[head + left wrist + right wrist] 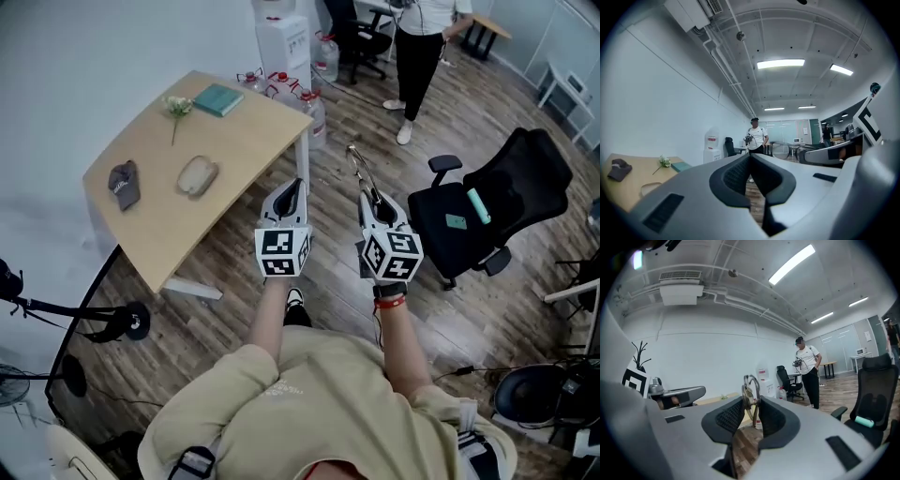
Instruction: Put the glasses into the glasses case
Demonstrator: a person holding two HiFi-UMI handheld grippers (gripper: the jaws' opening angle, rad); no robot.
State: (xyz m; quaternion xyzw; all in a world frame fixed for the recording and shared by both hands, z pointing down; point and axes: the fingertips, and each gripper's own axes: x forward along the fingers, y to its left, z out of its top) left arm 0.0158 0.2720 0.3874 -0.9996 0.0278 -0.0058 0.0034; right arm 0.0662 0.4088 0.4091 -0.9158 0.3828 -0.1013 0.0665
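Office with wood floor: the head view shows the glasses case (197,175) on the desk (244,141) far left, the left gripper view shows the left gripper (750,156) closed on nothing, likely spare for the case, and the right gripper view shows the right gripper (751,402) narrowly pinching the folded glasses (746,390) for carrying.

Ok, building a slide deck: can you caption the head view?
Right gripper holds the glasses beside the shut left gripper, apart from the desk bearing the glasses case.

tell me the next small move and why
Probably swing the right gripper over to the case on the table. Its jaws are shut on the glasses, but the case lies well off to the left, and the left gripper is shut, empty.
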